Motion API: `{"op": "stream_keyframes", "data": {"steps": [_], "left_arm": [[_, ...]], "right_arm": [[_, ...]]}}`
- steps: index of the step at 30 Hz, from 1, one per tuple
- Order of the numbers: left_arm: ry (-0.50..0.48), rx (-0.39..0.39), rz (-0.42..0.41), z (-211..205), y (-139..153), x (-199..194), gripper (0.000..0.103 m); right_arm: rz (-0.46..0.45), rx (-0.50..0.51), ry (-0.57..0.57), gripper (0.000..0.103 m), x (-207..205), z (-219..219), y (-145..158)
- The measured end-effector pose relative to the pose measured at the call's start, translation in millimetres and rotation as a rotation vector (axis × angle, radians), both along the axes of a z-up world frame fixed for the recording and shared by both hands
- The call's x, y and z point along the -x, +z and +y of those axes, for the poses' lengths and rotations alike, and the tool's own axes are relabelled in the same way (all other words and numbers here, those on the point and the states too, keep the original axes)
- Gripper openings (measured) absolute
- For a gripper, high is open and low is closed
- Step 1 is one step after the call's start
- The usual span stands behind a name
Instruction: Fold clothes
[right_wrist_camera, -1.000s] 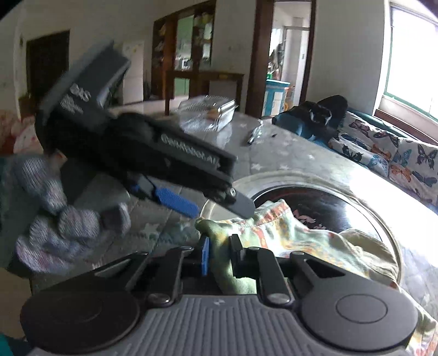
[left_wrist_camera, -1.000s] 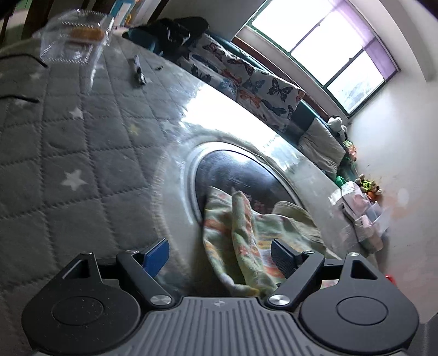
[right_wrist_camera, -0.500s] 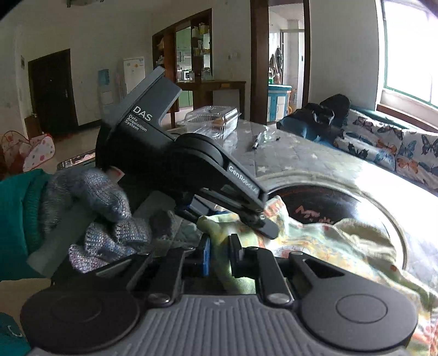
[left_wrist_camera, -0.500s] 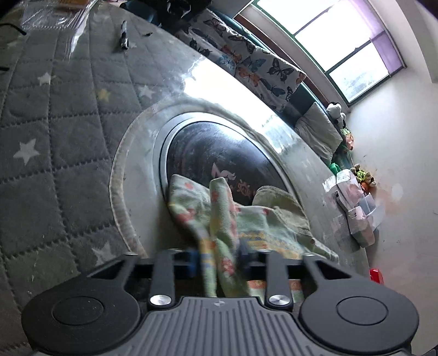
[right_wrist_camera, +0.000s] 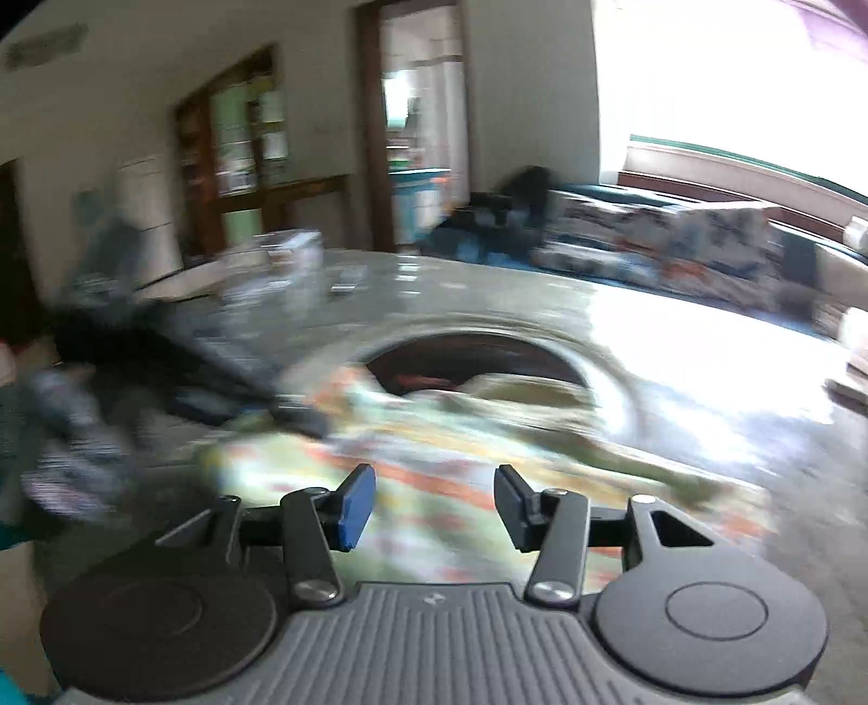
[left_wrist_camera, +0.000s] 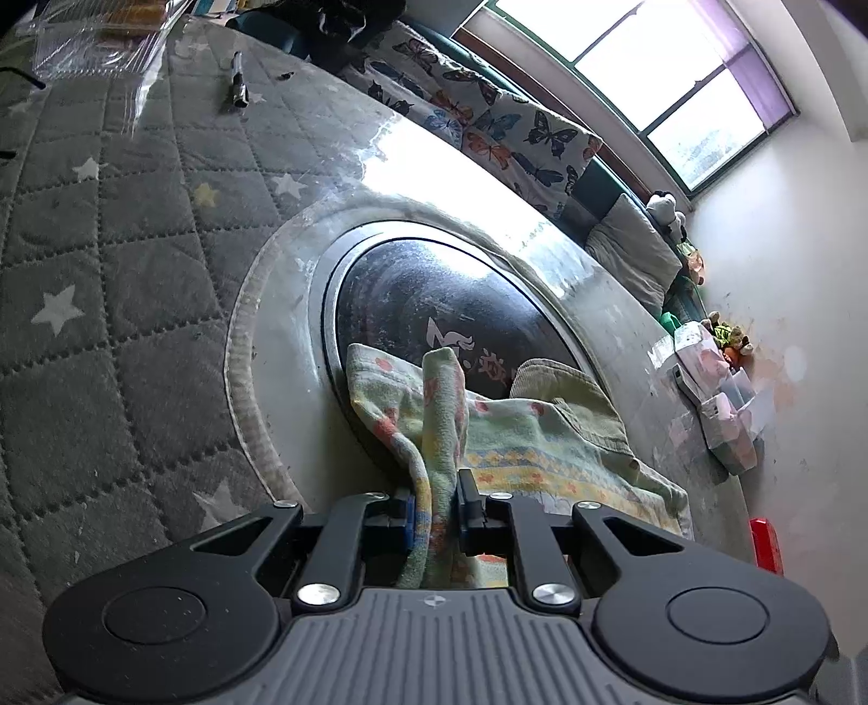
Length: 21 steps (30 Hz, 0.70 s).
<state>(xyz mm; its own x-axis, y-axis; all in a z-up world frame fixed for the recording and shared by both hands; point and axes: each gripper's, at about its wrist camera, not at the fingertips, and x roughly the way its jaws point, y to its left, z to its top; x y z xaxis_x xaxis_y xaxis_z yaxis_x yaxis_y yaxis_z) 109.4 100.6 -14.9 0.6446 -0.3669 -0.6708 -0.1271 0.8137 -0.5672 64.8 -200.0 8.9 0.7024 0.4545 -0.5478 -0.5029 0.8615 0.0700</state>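
Note:
A pale green patterned garment (left_wrist_camera: 521,439) lies crumpled on the table, partly over a black round inset (left_wrist_camera: 434,303). My left gripper (left_wrist_camera: 434,510) is shut on a raised fold of the garment near its left edge. In the blurred right wrist view, my right gripper (right_wrist_camera: 434,507) is open and empty just above the garment (right_wrist_camera: 445,466). The left gripper (right_wrist_camera: 179,352) and its gloved hand show there at the left, blurred.
The table wears a grey quilted star cover (left_wrist_camera: 108,244). A clear plastic box (left_wrist_camera: 92,43) and a pen (left_wrist_camera: 237,89) lie at its far end. A butterfly-print sofa (left_wrist_camera: 488,119) runs along the far side. Small boxes (left_wrist_camera: 721,401) sit at the right.
My left gripper closed on the garment's fold and holds it. My right gripper let go of the garment, opened, and moved quickly, blurring its view.

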Motion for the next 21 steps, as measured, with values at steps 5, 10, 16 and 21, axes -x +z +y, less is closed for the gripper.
{"op": "stream_keyframes", "data": {"steps": [5, 10, 16, 21], "left_arm": [[-0.001, -0.009, 0.001, -2, 1, -1, 0.015], [-0.003, -0.022, 0.003, -3, 1, -3, 0.015], [-0.009, -0.044, 0.001, -7, 3, -5, 0.015], [-0.018, -0.071, -0.013, -11, 6, -5, 0.015]], "right_arm": [[0.016, -0.003, -0.217, 0.050, -27, -49, -12], [0.052, -0.020, -0.345, 0.051, -51, -85, -28], [0.095, -0.064, -0.362, 0.053, -56, -101, -40], [0.104, -0.093, -0.320, 0.025, -51, -89, -38]]}}
